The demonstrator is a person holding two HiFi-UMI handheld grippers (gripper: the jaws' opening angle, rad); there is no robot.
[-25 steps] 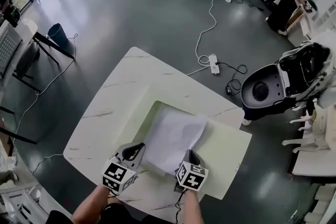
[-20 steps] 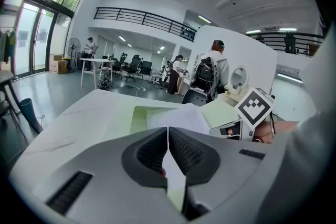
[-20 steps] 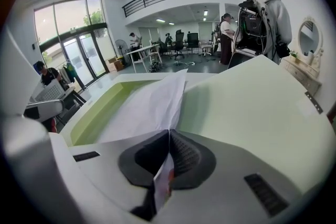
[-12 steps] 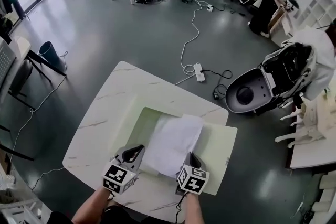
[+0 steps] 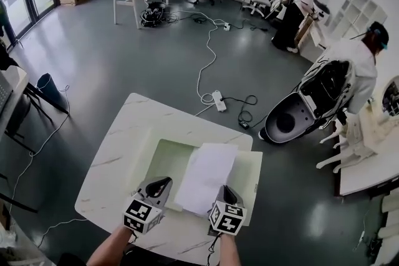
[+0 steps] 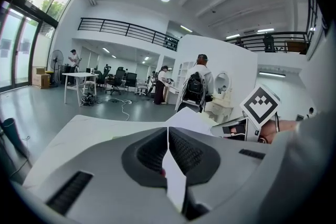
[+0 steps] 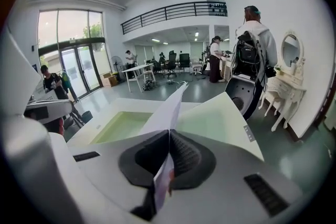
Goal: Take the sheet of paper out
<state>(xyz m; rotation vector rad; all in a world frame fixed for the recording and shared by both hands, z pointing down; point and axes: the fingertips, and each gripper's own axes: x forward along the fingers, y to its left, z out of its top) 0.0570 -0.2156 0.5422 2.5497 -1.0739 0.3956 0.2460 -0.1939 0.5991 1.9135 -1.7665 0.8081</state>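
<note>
L tool [image 5: 160, 184]: my jaws are closed all the way, pinching the near-left edge of the sheet of paper [image 5: 207, 176]. A strip of paper pokes back thru the pads toward me.
R tool [image 5: 225, 192]: same here, jaws pressed together on the near-right edge of that sheet, w/ the paper edge-on between the pads.
Sheet of paper: white, held by both my tools at its near end. It runs away from me over the green folder [image 5: 163, 156]. Can't tell if its far end touches the folder.
Green folder: pale, lying open on the worktop [image 5: 121, 134], near my side.
Worktop: white w/ grey veins.
Floor beyond: power strip [image 5: 219, 101] w/ cables, well apart from the worktop.
</note>
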